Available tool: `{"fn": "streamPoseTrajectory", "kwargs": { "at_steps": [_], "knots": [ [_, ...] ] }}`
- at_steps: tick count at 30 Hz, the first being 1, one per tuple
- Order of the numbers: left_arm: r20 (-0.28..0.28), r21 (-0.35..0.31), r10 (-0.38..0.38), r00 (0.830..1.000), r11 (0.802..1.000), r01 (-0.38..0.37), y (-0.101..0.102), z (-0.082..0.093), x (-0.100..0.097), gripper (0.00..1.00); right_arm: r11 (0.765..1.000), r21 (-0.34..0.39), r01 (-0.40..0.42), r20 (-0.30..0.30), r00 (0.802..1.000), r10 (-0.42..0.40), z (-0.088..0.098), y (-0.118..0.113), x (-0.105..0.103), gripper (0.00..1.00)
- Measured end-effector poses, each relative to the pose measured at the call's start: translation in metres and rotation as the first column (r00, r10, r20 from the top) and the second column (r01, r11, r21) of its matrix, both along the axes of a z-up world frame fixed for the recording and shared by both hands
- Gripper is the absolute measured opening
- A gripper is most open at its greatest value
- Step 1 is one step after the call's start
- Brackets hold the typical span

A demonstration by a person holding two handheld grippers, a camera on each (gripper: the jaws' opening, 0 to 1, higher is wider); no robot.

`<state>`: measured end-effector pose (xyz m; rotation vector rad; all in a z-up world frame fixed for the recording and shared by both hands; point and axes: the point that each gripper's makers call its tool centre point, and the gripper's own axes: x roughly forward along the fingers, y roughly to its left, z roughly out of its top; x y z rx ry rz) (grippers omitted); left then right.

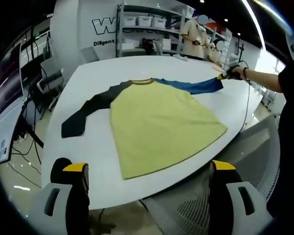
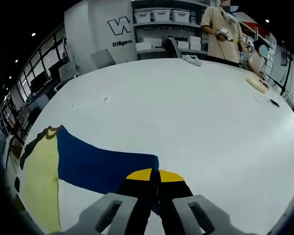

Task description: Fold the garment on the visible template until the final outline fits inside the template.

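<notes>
At table (image 2: 196,112) edge, shirt (image 1: 161,122) flat.

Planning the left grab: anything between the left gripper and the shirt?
Nothing visible. The left gripper hovers open off the table edge; only bare tabletop lies before the yellow shirt hem.

Matt cloth garment (image 1: 161,125), smooth white table (image 1: 98,147), mesh chair (image 1: 186,210)

A yellow shirt (image 1: 161,125) lies flat on the table, black and blue sleeves spread.
</notes>
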<state>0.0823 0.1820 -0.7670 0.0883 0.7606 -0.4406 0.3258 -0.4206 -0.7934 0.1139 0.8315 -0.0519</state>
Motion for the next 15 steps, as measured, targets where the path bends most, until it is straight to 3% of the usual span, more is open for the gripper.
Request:
{"fn": "streamPoseTrajectory", "kwargs": {
  "at_steps": [3,15],
  "knots": [
    [0.0,-0.004,-0.002,1.0,1.0,0.002,0.0,0.0,0.0,0.99,1.0,0.014,-0.028,0.006,1.0,0.028,0.004,0.01,0.002,0.0],
    [0.002,-0.007,-0.039,0.999,0.999,0.039,-0.003,0.0,0.003,0.99,0.981,0.082,-0.178,0.027,0.984,0.177,0.032,0.092,0.015,0.0]
  ]
}}
